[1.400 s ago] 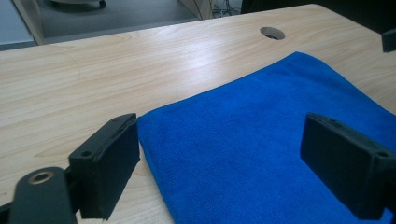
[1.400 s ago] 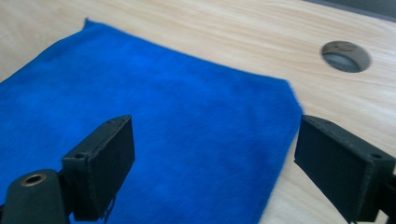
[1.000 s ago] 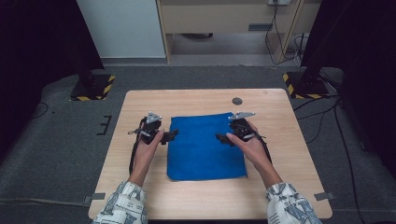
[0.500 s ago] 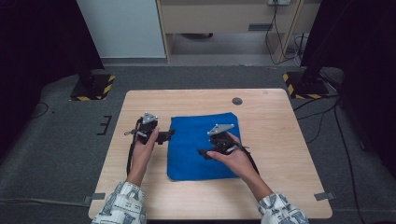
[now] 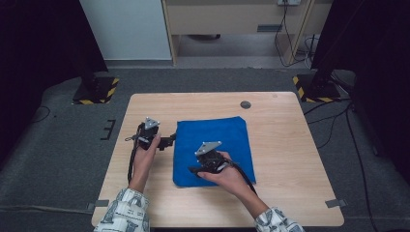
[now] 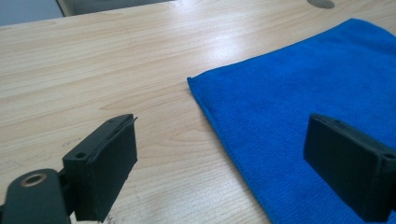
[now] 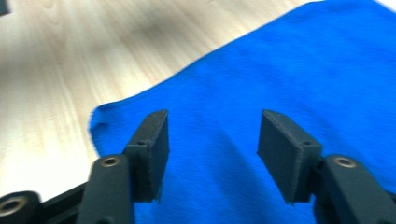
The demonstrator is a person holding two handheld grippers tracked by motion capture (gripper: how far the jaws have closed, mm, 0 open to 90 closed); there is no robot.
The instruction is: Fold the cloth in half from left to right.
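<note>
Right gripper (image 5: 193, 170) moved over blue cloth (image 5: 232, 135), closing

Lighting: overhead, tabletop (image 5: 290, 145) evenly lit, dark frame edges (high view); pale glare upper centre, left gripper view; motion blur throughout right gripper view.

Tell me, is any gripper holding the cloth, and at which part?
No. The left gripper and right gripper are open over the cloth; the right jaws have just been closing.
</note>
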